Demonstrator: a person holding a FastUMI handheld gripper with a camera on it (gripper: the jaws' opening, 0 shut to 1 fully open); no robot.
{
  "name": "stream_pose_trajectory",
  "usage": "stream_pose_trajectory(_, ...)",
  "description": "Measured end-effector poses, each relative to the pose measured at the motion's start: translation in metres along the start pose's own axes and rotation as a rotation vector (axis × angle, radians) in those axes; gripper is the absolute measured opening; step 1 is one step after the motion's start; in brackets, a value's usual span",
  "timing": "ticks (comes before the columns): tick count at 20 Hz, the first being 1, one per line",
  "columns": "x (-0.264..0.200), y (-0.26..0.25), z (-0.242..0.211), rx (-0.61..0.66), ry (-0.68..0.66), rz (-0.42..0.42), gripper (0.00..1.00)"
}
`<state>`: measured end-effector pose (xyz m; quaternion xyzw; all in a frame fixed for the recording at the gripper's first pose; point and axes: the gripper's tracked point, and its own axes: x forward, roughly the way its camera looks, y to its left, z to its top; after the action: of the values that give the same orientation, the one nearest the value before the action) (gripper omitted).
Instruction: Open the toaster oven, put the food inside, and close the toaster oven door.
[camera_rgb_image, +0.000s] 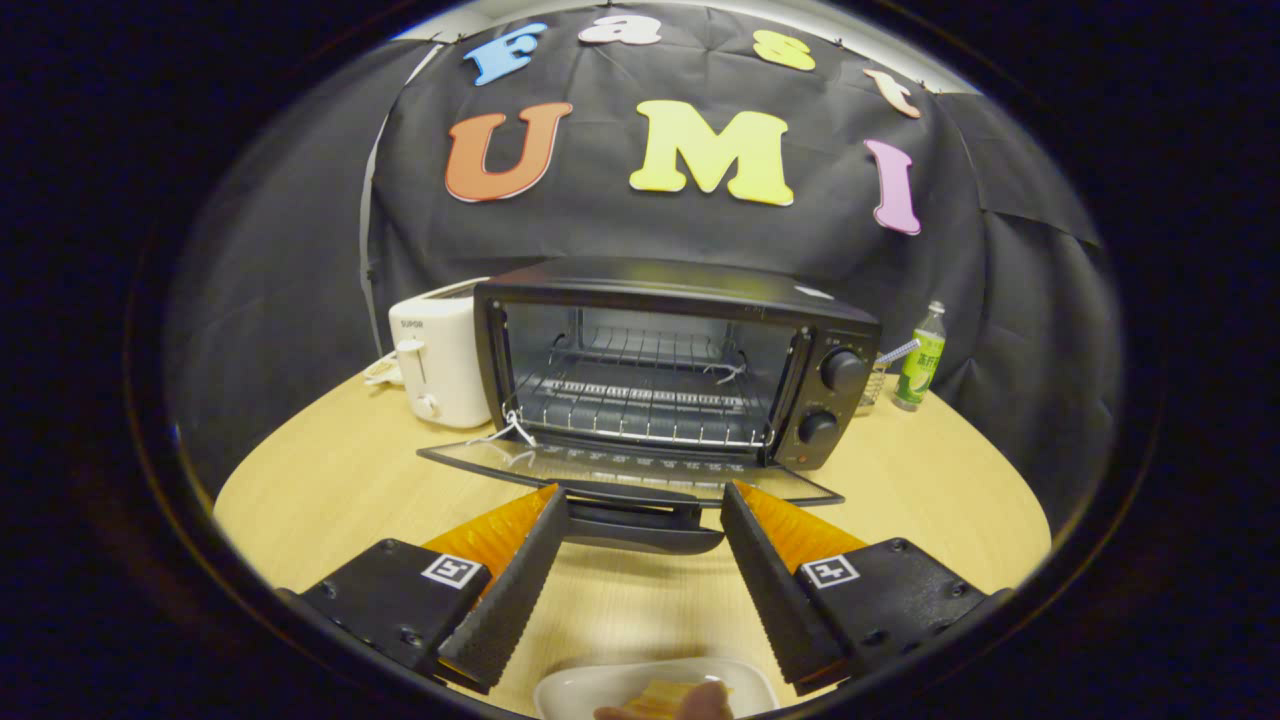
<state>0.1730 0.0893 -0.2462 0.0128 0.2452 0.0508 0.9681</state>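
White dish (655, 686) sits nearest us on the table, below the fingers, with a pale yellow-brown piece of food (668, 697) on it. Part of it is cut off, so we can't say what kind. We judge it light and soft, maybe crumbly, likely toast-like; a gentle pinch across its sides should do, not a hard squeeze. The dish looks glazed and slick, so we'd take the food itself rather than the rim.

The gripper (640, 505) is spread wide, holding nothing. Its fingers (510, 590) point forward over the bare wooden table (330, 480), apart from each other, with the tips just beside the door handle (640, 525), one on each side, and not pressing on it.

Just ahead, the oven door (630, 470) lies dropped flat, fully open, glass panel facing up. Glass is stiff and breakable, and the hinge probably wants a steady lift. The dark handle bar is the place to grip for closing.

Beyond the door, the black toaster oven (680, 360) stands with its cavity open, wire rack (640, 405) inside and nothing on it. Two knobs (842, 370) sit on its right panel. We judge opening done, loading still to do. The rack is rigid with gaps, so the food should go in flat.

Further off: a white toaster (440, 365) just beside the oven's left wall, and a green bottle (922, 357) on the right, near the back of the table.
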Motion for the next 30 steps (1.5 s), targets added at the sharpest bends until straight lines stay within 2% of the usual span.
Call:
stream_pose_trajectory(4, 0.000, 0.000, -0.029, 0.047, 0.102, 0.039, 1.00)
stream_pose_trajectory(6, -0.004, -0.003, -0.031, 0.063, 0.112, 0.034, 1.00)
stream_pose_trajectory(10, -0.032, -0.005, -0.015, 0.087, 0.059, 0.044, 1.00)
stream_pose_trajectory(17, -0.114, -0.033, 0.002, 0.122, -0.067, -0.051, 1.00)
stream_pose_trajectory(19, -0.128, -0.035, -0.011, 0.128, -0.048, -0.064, 1.00)
stream_pose_trajectory(22, -0.140, -0.025, -0.035, 0.156, 0.006, -0.029, 1.00)
stream_pose_trajectory(30, -0.118, -0.010, -0.107, 0.163, 0.169, -0.035, 1.00)
